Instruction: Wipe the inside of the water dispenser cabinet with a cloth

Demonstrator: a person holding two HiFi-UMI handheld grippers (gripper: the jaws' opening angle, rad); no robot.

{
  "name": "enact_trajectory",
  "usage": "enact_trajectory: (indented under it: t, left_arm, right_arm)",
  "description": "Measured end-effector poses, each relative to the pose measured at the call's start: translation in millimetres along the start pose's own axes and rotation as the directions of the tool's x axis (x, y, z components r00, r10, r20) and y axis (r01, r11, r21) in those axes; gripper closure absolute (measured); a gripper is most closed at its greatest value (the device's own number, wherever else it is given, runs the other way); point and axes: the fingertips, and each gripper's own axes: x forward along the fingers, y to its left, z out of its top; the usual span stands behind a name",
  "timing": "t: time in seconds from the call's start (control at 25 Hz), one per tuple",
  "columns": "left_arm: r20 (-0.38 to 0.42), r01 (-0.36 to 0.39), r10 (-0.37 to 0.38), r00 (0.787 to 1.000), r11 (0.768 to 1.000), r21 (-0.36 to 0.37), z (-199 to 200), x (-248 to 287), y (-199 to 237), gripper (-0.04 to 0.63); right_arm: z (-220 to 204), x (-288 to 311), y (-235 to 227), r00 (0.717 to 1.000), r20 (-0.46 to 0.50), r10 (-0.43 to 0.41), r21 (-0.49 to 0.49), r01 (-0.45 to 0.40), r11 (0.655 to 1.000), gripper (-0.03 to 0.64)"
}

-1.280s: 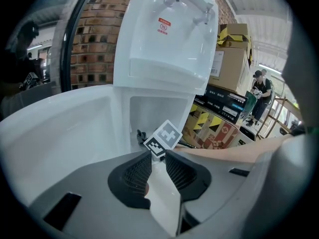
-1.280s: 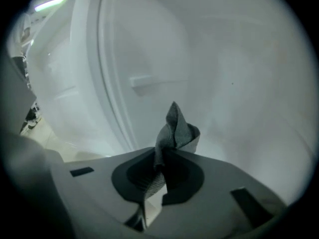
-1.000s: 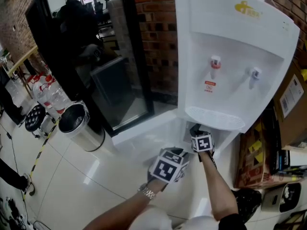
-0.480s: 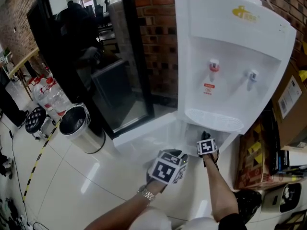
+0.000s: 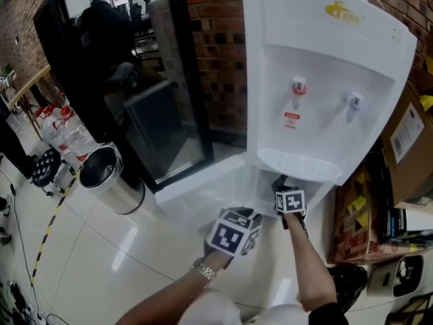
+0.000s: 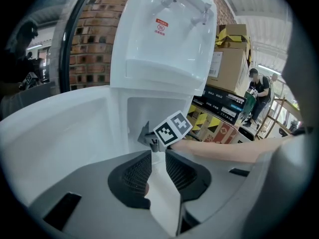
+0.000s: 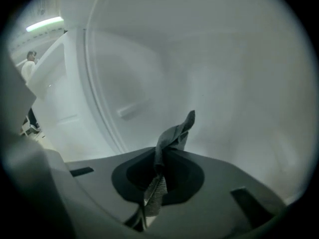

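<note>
Landmark: the white water dispenser (image 5: 325, 80). Its lower cabinet (image 5: 265, 181) is open, and the cabinet door (image 5: 203, 181) is swung out to the dispenser's left.
Right tool: reaching into the cabinet mouth (image 5: 279, 181), just under the dispenser's drip tray. Its jaws are clamped on the cloth.
Cloth: a grey cloth (image 7: 174, 133) pinched between the right tool's jaws. A twisted free end sticks out ahead of them, inside the cabinet and close to its pale inner wall. I cannot tell whether it touches the wall.
Left tool: in front of the dispenser and outside the cabinet (image 6: 158, 158), beside the door's inner face. Its jaws are narrow, with only a thin slot between the pads and nothing gripped in it.
Just changed: a second ago the right tool was at the cabinet mouth. Half a second ago it had drawn back a little from the dispenser, and now it is pushed in again. The left tool has kept its place throughout.
Meaning for the task: this looks like one in-and-out stroke, so the wiping seems to be under way and not finished. Only the front of the cabinet is being reached.
Next, as a judgement: the cloth's loose tip needs pressing flat against the wall and floor of the cabinet. Deeper strokes would then cover the back.
</note>
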Motion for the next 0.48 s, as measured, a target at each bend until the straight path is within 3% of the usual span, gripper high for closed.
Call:
enact_trajectory:
  t: [0.12, 0.2, 0.24, 0.36, 0.44, 0.48]
  left_arm:
    - [-0.001, 0.004, -0.004, 1.000, 1.000, -0.003, -0.3, 1.4, 0.8, 0.505]
    - [-0.005, 0.011, -0.011, 1.000, 1.000, -0.001, -0.9, 3.0, -0.6, 0.505]
    - [-0.008, 0.015, -0.015, 1.000, 1.000, 0.002, -1.6, 3.6, -1.4, 0.505]
    - [-0.008, 0.027, -0.027, 1.000, 1.000, 0.000, -2.6, 4.2, -4.4, 0.505]
    - [-0.006, 0.027, -0.027, 1.000, 1.000, -0.004, -2.8, 4.4, -3.3, 0.505]
    - [-0.006, 0.026, -0.026, 1.000, 1.000, -0.005, -3.2, 4.8, -2.5, 0.505]
  right_arm:
    - [3.2, -9.6, -35.7, 0.990, 0.039, -0.133, 0.035, 0.132, 0.991, 0.604]
    - [-14.4, -10.8, -39.1, 0.986, -0.019, -0.165, 0.065, 0.166, 0.984, 0.604]
    - [-29.2, -6.8, -37.9, 0.985, -0.068, -0.161, 0.074, 0.166, 0.983, 0.604]
    - [-40.5, 8.1, -28.9, 0.989, -0.068, -0.129, 0.019, 0.130, 0.991, 0.604]
    - [-48.7, 10.4, -7.6, 0.991, -0.114, -0.073, 0.007, 0.075, 0.997, 0.603]
    - [-40.3, 12.9, 6.4, 0.996, -0.086, -0.037, -0.017, 0.036, 0.999, 0.603]
